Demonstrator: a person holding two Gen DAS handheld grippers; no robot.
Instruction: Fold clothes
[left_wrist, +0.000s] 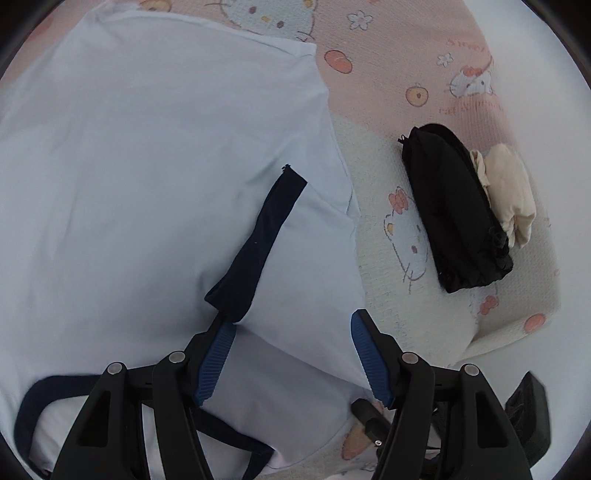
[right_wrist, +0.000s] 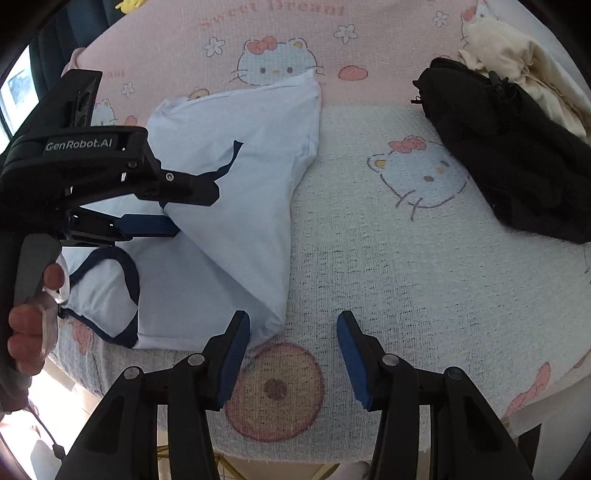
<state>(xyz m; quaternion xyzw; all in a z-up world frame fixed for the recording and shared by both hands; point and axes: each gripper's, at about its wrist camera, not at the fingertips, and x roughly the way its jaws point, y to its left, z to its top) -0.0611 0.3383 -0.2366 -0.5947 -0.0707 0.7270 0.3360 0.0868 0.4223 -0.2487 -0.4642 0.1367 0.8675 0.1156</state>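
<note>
A light blue T-shirt with navy trim lies partly folded on the bed. Its sleeve, folded inward, ends in a navy cuff. My left gripper is open and straddles the sleeve's fold. The cuff's end lies over the left finger's tip, and I see no pinch on the cloth. The navy neckline lies below the left gripper in the right wrist view. My right gripper is open over the blanket. Its left finger is next to the shirt's near corner, and only the blanket shows between the fingers.
A cartoon-cat blanket covers the bed. A folded black garment lies to the right, with a crumpled cream garment behind it. The bed's near edge runs just under my right gripper. A hand holds the left gripper's handle.
</note>
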